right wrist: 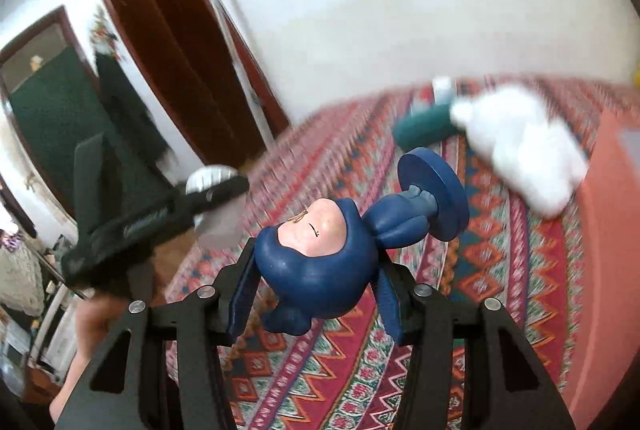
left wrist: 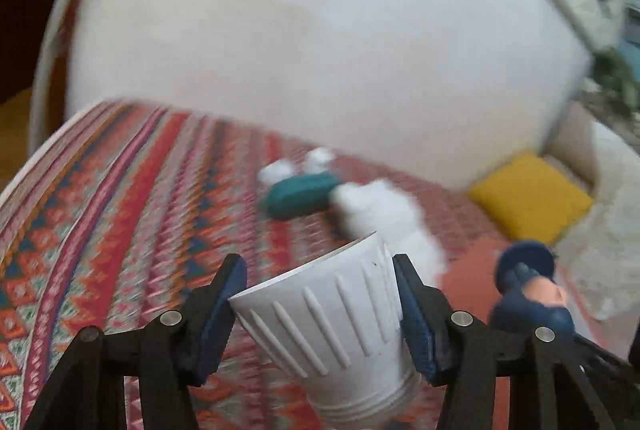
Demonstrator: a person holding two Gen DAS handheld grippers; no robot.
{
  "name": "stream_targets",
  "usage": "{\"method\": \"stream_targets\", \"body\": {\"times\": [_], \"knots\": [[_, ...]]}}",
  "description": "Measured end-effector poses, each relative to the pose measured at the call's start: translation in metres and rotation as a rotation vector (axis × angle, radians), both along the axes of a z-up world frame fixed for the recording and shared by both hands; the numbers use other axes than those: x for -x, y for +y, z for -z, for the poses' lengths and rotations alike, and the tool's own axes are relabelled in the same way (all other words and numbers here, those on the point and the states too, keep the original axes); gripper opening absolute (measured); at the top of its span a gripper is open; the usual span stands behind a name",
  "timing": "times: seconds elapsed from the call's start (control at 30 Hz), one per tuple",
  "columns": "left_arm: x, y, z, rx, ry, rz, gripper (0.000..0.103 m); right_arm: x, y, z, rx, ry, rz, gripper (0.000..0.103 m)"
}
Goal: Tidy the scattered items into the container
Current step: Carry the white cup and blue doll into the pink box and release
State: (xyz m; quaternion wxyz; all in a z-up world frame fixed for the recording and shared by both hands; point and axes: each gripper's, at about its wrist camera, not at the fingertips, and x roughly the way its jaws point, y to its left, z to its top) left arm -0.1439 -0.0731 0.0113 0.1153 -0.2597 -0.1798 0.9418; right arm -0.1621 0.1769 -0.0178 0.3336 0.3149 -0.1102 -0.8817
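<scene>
My left gripper [left wrist: 318,264] is shut on a white ribbed cup [left wrist: 328,334], which lies tilted between the blue pads above the patterned cloth [left wrist: 120,214]. My right gripper [right wrist: 316,254] is shut on the head of a blue figurine [right wrist: 320,266], whose round base [right wrist: 434,190] points away from me. The left wrist view shows the figurine [left wrist: 528,290] at the right. In the right wrist view, the left gripper [right wrist: 216,190] and its cup [right wrist: 212,176] are at the left. A teal object [left wrist: 300,196] and a white plush toy [left wrist: 384,210] lie blurred further back on the cloth.
Small white items [left wrist: 280,170] lie by the teal object. An orange-pink surface [right wrist: 608,230] borders the cloth on the right; I cannot tell what it is. A yellow cushion [left wrist: 532,198] sits beyond it. A white wall and a dark door [right wrist: 172,42] stand behind. A hand [right wrist: 92,330] shows at lower left.
</scene>
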Motion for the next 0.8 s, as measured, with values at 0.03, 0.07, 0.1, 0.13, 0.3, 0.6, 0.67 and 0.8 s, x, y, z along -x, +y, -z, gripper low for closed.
{"method": "stream_targets", "body": {"times": [0.03,0.07,0.1,0.13,0.3,0.6,0.67,0.8], "knots": [[-0.003,0.011,-0.010,0.006,0.022,0.022,0.062,-0.009,0.007,-0.013,0.016,0.032,0.009,0.055],[-0.005,0.022,-0.019,0.010,0.044,0.043,0.062,-0.019,0.014,-0.025,0.033,0.064,0.018,0.055],[-0.007,0.033,-0.027,0.010,0.063,0.063,0.062,-0.027,0.022,-0.036,0.047,0.093,0.028,0.055],[-0.008,0.043,-0.033,0.007,0.079,0.084,0.062,-0.035,0.029,-0.045,0.061,0.121,0.039,0.055],[-0.016,0.092,-0.061,0.008,0.142,0.171,0.062,-0.077,0.076,-0.084,0.075,0.262,0.134,0.055],[-0.002,0.188,-0.066,0.084,0.119,0.322,0.062,-0.119,0.153,-0.107,-0.035,0.366,0.375,0.055],[0.005,0.211,-0.060,0.087,0.094,0.359,0.062,-0.118,0.170,-0.105,-0.076,0.362,0.440,0.055],[0.024,0.252,-0.041,0.096,0.039,0.426,0.062,-0.105,0.207,-0.094,-0.095,0.306,0.528,0.055]]}}
